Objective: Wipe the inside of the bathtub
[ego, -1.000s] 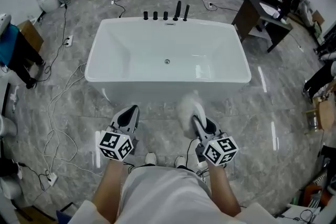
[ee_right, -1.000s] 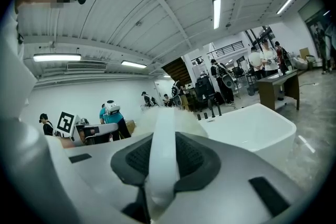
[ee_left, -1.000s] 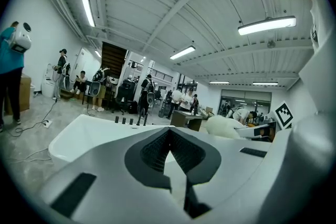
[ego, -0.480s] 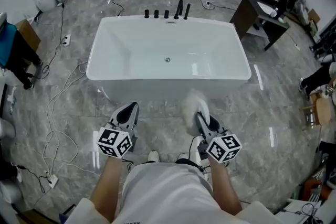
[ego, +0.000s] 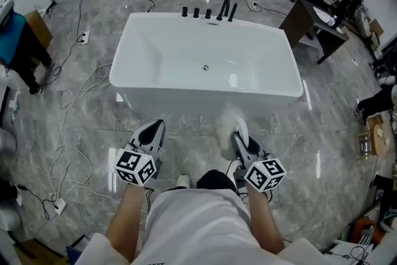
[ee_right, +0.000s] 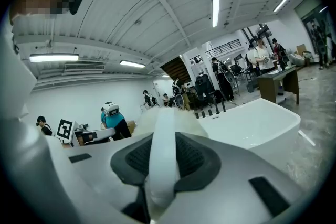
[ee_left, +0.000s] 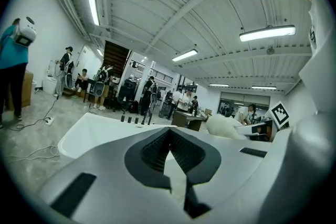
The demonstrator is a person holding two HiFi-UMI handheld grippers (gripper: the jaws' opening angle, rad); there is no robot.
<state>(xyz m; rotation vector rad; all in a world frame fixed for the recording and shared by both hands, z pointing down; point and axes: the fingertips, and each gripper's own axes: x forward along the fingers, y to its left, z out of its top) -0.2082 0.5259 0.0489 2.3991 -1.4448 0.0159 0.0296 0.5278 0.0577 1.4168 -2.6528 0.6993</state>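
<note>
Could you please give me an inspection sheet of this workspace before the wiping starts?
Surface: white bathtub, drain at the middle of its floor; nothing seen lying inside.
Job's things: fluffy white duster, still short of the tub's near rim.
Clutter: nothing seen in the tub; black tap fittings on the far rim.
Grippers: left gripper has its jaws together, with nothing between them; right gripper has its jaws closed on the duster's handle.
Cables: loose cables on the floor to the left of the tub.
Surroundings: grey tiled floor, a desk to the far right, people standing beyond.
</note>
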